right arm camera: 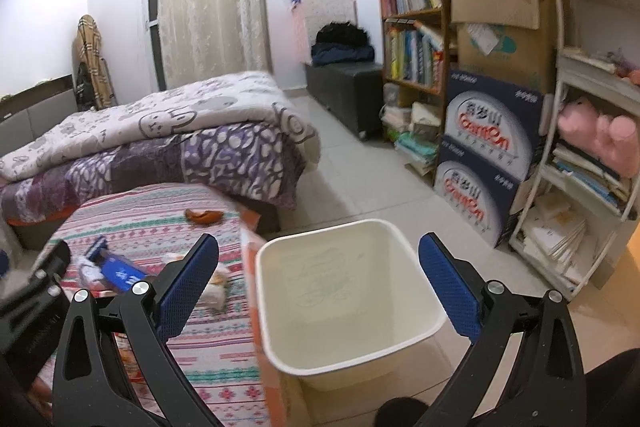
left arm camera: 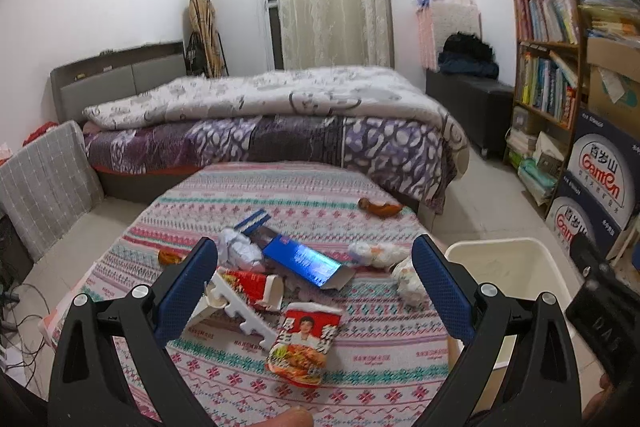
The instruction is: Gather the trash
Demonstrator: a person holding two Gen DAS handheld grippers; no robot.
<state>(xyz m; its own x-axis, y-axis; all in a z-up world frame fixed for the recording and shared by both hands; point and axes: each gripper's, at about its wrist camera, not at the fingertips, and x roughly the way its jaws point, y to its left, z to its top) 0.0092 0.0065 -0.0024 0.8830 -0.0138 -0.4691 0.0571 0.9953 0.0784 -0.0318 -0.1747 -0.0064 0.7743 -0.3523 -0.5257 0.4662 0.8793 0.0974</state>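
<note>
The table under its pink and teal patterned cloth (left arm camera: 360, 195) fills my left view, litter heaped mid-table. Just beside its right edge on the floor stands the cream square plastic bin (right arm camera: 416, 279). My right claw (right arm camera: 318, 277) hangs over it, jaws apart, holding nothing. My left claw (left arm camera: 314, 281) gapes above the flat blue carton (left arm camera: 304, 259), the red noodle wrapper (left arm camera: 306, 343) and 1 crumpled white paper (left arm camera: 240, 249).
</note>
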